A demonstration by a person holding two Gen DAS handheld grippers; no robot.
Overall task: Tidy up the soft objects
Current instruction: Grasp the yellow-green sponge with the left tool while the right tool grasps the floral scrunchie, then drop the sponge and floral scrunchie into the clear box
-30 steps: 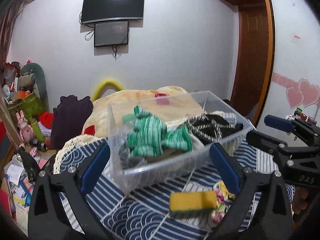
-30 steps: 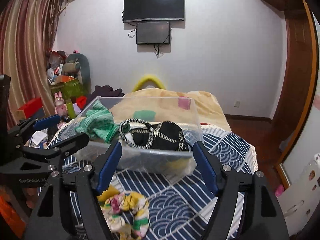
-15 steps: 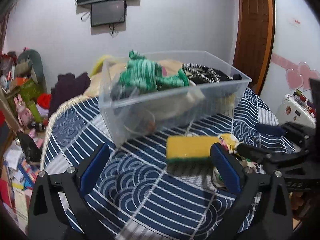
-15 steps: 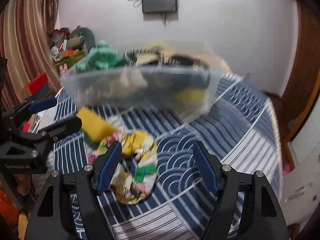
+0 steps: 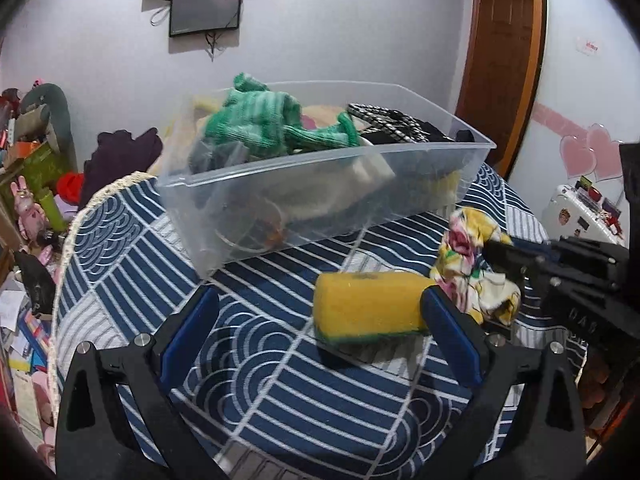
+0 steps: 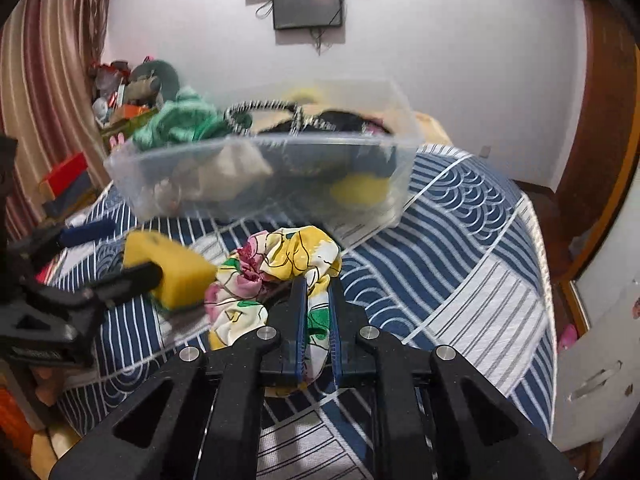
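A yellow sponge with a green underside (image 5: 366, 307) lies on the blue patterned bedspread (image 5: 280, 392). My left gripper (image 5: 320, 312) is open, its right finger next to the sponge's right end; the sponge also shows in the right wrist view (image 6: 176, 276). My right gripper (image 6: 317, 292) is shut on a floral yellow scrunchie (image 6: 280, 268), which also shows in the left wrist view (image 5: 468, 264). A clear plastic bin (image 5: 332, 196) behind holds a green knit item (image 5: 264, 124), a black-and-white item (image 5: 392, 124) and other soft things.
The bin (image 6: 260, 176) stands across the bed's middle. Clutter and toys (image 5: 36, 184) sit on the left by the wall. A wooden door (image 5: 500, 60) is at the back right. A white cabinet (image 6: 600, 360) stands right of the bed.
Both grippers dropped toward the bedspread. My right gripper went from open to shut on the scrunchie. My left gripper moved closer to the sponge and stayed open.
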